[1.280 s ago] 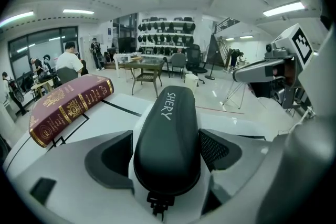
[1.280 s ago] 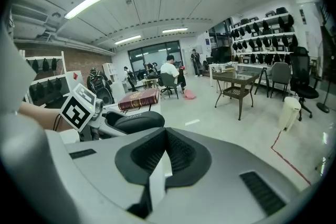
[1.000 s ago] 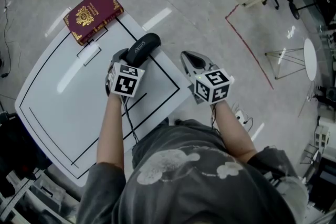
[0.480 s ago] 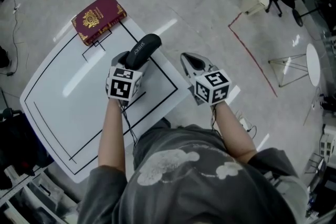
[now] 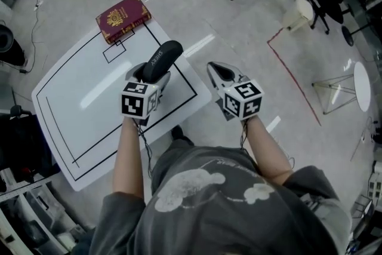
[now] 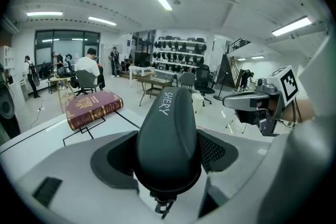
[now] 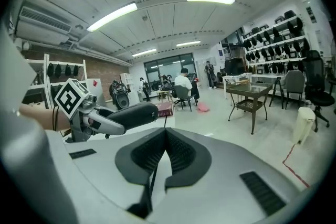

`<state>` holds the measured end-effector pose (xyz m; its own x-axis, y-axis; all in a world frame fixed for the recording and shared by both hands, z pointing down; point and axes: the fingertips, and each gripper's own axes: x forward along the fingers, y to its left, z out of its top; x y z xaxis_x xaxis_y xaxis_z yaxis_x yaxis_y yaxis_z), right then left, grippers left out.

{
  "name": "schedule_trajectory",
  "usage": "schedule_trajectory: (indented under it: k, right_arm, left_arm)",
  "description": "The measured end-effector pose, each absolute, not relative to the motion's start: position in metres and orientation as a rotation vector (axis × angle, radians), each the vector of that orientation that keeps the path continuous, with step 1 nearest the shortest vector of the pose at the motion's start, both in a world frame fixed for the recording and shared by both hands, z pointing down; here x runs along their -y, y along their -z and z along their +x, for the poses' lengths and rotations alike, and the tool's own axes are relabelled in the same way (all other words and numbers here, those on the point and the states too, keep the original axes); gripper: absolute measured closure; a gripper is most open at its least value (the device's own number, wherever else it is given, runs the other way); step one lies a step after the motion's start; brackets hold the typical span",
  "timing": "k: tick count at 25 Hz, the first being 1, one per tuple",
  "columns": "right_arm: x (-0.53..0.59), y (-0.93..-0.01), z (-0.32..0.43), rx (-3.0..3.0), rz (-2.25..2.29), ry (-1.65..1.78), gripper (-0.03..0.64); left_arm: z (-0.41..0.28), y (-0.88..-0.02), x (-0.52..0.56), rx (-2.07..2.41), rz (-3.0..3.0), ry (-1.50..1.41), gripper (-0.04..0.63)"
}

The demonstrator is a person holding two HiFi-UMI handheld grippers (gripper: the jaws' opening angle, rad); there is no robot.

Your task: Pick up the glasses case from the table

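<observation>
Glasses case (image 5: 162, 60): dark and long, clamped at its near end between the jaws of the left gripper (image 5: 149, 73), with the free end jutting forward and upward. In the left gripper view the case (image 6: 168, 139) fills the gap and both pads bear on its sides. It hangs over the right-hand part of the white table (image 5: 77, 98), apparently clear of the surface.

Judgement: the grasp is made and the lift is the step in hand. The next move calls only for a steady carry with a firm clamp.

Right gripper (image 5: 219, 73): jaws together with nothing between them, held beyond the table's right edge over the floor, near the left gripper but apart from it.

The red book (image 5: 123, 18) lies at the far corner, well apart from the case. Room above and to the right is open.
</observation>
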<state>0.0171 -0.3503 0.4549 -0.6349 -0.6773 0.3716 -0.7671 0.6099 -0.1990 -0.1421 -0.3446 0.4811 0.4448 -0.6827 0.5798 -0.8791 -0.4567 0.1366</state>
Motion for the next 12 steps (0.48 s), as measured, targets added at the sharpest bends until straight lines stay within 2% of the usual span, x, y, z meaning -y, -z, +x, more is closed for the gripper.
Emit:
schedule_trajectory:
  k: [12]
  right_arm:
    - [0.288,-0.439,0.026,2.712,0.999,-0.470,0.617]
  left_arm:
    - [-0.119,-0.451,0.256,1.475,2.232,-0.560,0.264]
